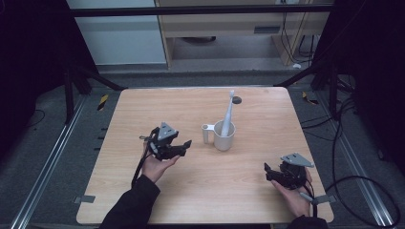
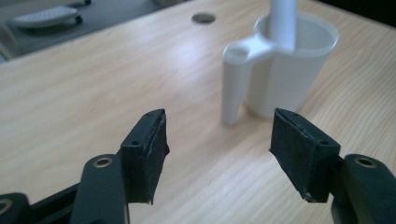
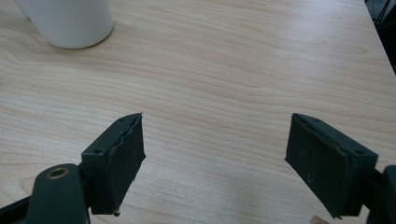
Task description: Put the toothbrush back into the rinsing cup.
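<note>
the white cup (image 1: 224,136) sat upright near the middle of the desk (image 1: 143,109), side handle tube pointing toward the person's left, with a white toothbrush (image 1: 228,113) standing in it and leaning a bit toward the far edge. the left tongs (image 1: 184,146) were just off to the cup's left, aimed at it, close but not touching. in the left gripper view the cup (image 2: 285,70) sat right ahead beyond the pads, jaws spread wide with nothing between them, and the toothbrush (image 2: 283,23) stem rose out the top. the right tongs (image 1: 268,171) were well apart from the cup, down near the desk's front right corner, held in the person's right hand (image 1: 292,196). in the right gripper view they gaped wide too, gripping nothing, bare wood between the pads, and the cup (image 3: 67,21) peeked in at the upper left. a small dark round spot (image 1: 237,100) sat on the desk behind the cup.
</note>
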The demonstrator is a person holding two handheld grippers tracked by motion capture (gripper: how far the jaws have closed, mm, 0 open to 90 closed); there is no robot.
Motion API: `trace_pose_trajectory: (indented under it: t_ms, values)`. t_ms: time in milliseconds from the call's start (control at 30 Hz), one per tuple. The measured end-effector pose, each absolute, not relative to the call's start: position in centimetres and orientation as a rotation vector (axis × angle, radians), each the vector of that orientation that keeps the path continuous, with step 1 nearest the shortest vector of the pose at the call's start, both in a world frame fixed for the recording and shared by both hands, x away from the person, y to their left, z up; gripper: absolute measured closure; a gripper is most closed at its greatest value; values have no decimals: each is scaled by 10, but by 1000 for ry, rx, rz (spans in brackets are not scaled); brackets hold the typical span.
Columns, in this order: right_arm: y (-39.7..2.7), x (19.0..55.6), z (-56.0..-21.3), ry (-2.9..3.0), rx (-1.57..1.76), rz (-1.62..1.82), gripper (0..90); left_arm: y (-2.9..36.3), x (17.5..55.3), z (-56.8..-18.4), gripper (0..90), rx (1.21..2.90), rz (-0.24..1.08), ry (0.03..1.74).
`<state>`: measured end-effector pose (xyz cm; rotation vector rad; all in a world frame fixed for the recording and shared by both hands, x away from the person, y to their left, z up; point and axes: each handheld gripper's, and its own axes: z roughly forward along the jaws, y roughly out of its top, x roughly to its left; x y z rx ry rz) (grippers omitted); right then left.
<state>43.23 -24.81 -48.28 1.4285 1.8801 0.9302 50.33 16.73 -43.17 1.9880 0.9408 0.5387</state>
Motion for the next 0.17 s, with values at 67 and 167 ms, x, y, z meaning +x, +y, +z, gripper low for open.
trace_pose_trajectory:
  t_ms: [67, 167]
  values:
    - [-248, 432, -483, 1881, 1430, 927, 192, 180, 498, -439, 345, 1987, 534, 974]
    - [-248, 432, -483, 1874, 1431, 931, 190, 199, 490, -447, 341, 1987, 547, 1011]
